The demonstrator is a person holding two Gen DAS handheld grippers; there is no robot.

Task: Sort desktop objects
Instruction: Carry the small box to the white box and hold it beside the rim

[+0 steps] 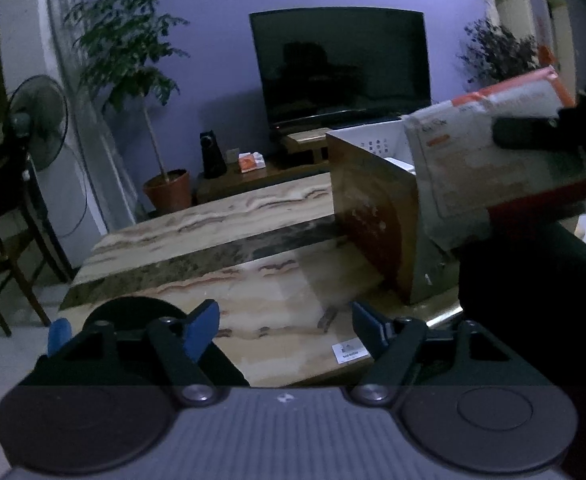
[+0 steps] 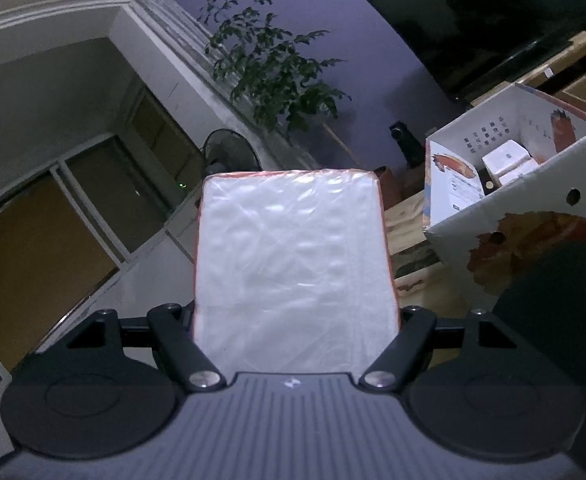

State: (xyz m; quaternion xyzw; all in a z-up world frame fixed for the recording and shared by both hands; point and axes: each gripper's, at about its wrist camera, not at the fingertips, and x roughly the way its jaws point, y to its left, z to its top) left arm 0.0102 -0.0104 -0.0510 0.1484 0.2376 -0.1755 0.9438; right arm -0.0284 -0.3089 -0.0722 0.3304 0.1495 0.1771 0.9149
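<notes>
Left view: pack (image 1: 493,160) aloft, just right of box (image 1: 373,216).
Left tool (image 1: 283,326) spread, empty, low over bench (image 1: 213,216).

Right view: right tool (image 2: 295,316) clamped on pack (image 2: 293,248), long axis ahead.
Box (image 2: 525,216) ahead-right, open-topped, nearer this hand.

The right gripper (image 2: 295,316) holds a white plastic-wrapped pack (image 2: 295,256) with orange edges between its jaws, up off the counter (image 2: 407,248). To its right an open cardboard box (image 2: 533,208) stands on the counter with small white boxes (image 2: 507,164) inside. Behind are a leafy plant (image 2: 277,76), a fan (image 2: 231,152) and a dark television (image 2: 489,20).
</notes>
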